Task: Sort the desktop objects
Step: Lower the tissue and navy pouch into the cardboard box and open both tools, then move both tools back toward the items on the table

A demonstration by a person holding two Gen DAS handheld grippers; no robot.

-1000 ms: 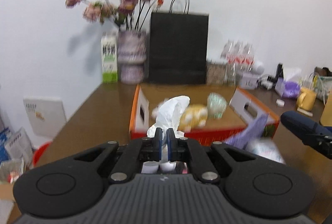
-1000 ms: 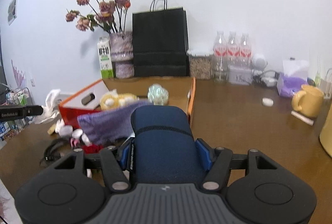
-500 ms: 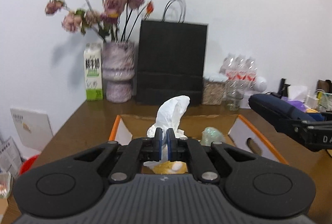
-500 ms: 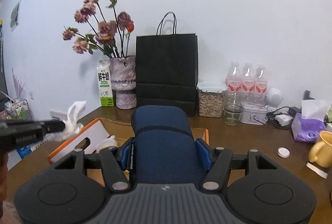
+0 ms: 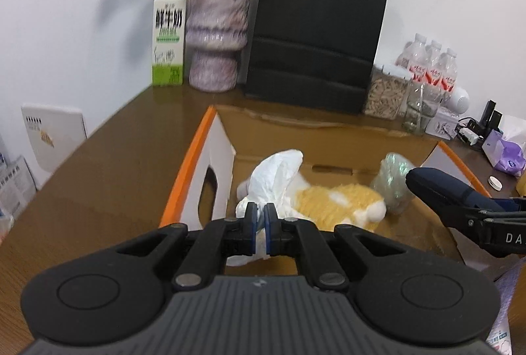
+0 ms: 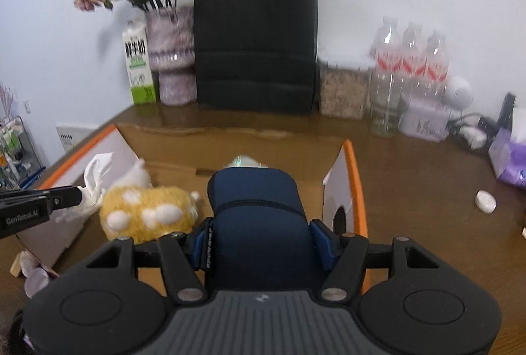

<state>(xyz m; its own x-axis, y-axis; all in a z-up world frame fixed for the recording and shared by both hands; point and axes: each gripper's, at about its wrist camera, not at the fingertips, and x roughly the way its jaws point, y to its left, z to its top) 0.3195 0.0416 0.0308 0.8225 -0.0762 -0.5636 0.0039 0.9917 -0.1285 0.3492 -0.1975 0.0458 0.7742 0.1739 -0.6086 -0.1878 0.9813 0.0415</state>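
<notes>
Left gripper (image 5: 261,216) pinches a limp, featherweight white tissue (image 5: 274,182) by its bunched end over the cardboard box (image 5: 197,164); right gripper (image 6: 263,243) clamps the soft navy pouch (image 6: 259,223) mid-body, likely crush-safe.

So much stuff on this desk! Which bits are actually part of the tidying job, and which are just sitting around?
Part of the job:
- crumpled white tissue, pinched in the left tongs
- navy pouch, clamped in the right tongs
- cardboard box below both
- yellow plush toy inside it

Just sitting around:
- black paper bag
- vase
- milk carton
- water bottles
</notes>
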